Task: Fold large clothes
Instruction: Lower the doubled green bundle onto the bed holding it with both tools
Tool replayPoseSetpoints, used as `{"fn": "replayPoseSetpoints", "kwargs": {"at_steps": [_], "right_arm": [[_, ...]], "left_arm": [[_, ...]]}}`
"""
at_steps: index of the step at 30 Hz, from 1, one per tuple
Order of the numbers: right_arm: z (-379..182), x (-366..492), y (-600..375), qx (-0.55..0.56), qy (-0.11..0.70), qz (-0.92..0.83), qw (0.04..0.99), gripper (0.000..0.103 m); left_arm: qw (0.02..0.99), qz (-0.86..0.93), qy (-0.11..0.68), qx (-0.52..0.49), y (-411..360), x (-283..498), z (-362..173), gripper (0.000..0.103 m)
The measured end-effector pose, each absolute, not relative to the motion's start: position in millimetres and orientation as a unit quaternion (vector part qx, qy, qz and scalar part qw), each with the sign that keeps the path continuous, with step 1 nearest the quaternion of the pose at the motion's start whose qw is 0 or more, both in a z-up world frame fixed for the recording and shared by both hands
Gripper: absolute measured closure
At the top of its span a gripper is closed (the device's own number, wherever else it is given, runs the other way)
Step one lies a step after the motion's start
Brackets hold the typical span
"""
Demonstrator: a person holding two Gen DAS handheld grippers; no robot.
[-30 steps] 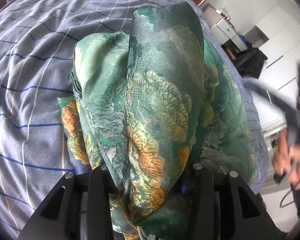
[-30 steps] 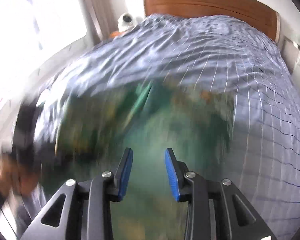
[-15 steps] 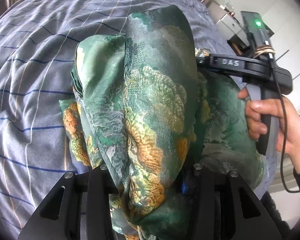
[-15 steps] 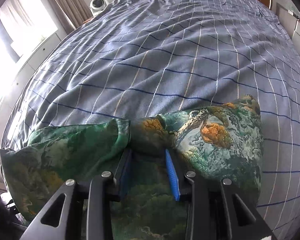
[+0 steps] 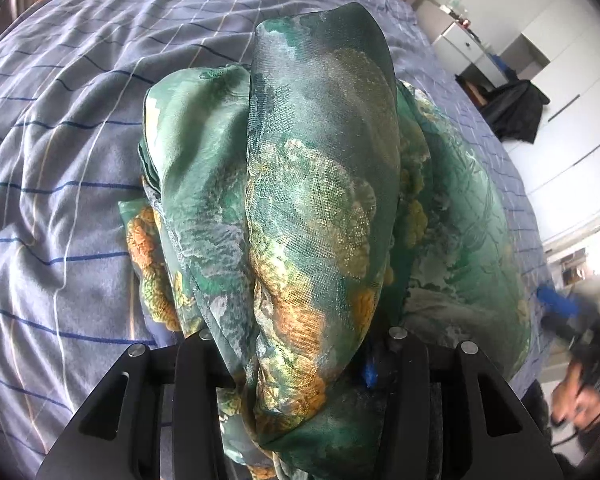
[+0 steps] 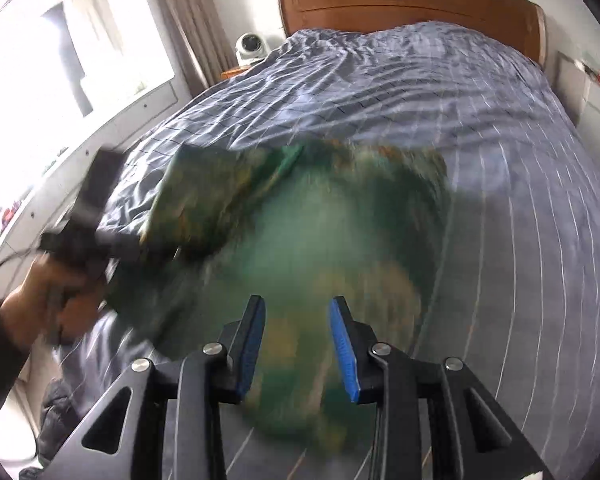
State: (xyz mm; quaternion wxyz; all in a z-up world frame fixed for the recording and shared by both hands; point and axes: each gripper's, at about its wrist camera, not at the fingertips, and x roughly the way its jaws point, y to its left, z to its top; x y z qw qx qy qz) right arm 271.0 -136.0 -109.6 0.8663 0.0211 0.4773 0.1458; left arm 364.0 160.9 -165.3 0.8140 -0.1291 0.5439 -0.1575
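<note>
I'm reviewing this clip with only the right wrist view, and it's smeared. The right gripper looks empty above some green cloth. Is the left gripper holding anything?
Observer: Yes. In the left wrist view, the left gripper is shut on a thick bunched fold of the green garment, which bulges up between its fingers.
Operator: Is the rest of it off the bed too?
Observer: No. The rest lies heaped on the striped bedspread, on both sides of that fold.
Operator: Any pattern? I only see a green smear.
Observer: Yes, it's sharp in that view: green with orange and yellow flower clusters.
</note>
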Motion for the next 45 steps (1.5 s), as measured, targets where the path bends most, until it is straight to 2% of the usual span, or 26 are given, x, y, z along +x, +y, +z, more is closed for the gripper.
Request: {"fn": "replayPoseSetpoints", "kwargs": {"at_steps": [5, 14, 23, 34, 40, 44, 45], "right_arm": [[-150, 256, -137, 0.044, 0.486, 0.122, 0.864, 0.068], [-177, 264, -133, 0.030, 0.503, 0.107, 0.857, 0.068], [-134, 244, -138, 0.036, 0.481, 0.087, 0.872, 0.068], [-169, 262, -133, 0.025, 0.506, 0.082, 0.859, 0.066], [-154, 253, -131, 0.020, 0.493, 0.080, 0.866, 0.065], [-124, 238, -134, 0.022, 0.459, 0.078, 0.885, 0.055], [-117, 233, -135, 0.022, 0.452, 0.076, 0.889, 0.055]], "left_arm": [[0.814, -0.155, 0.544, -0.129, 160, 364, -165, 0.058], [0.816, -0.155, 0.540, -0.137, 164, 364, -174, 0.057], [0.814, -0.154, 0.542, -0.138, 164, 361, -172, 0.057], [0.815, -0.152, 0.543, -0.134, 163, 363, -170, 0.056], [0.815, -0.151, 0.542, -0.139, 163, 363, -168, 0.056], [0.817, -0.148, 0.540, -0.140, 161, 360, -159, 0.051], [0.819, -0.144, 0.538, -0.140, 161, 359, -156, 0.045]]}}
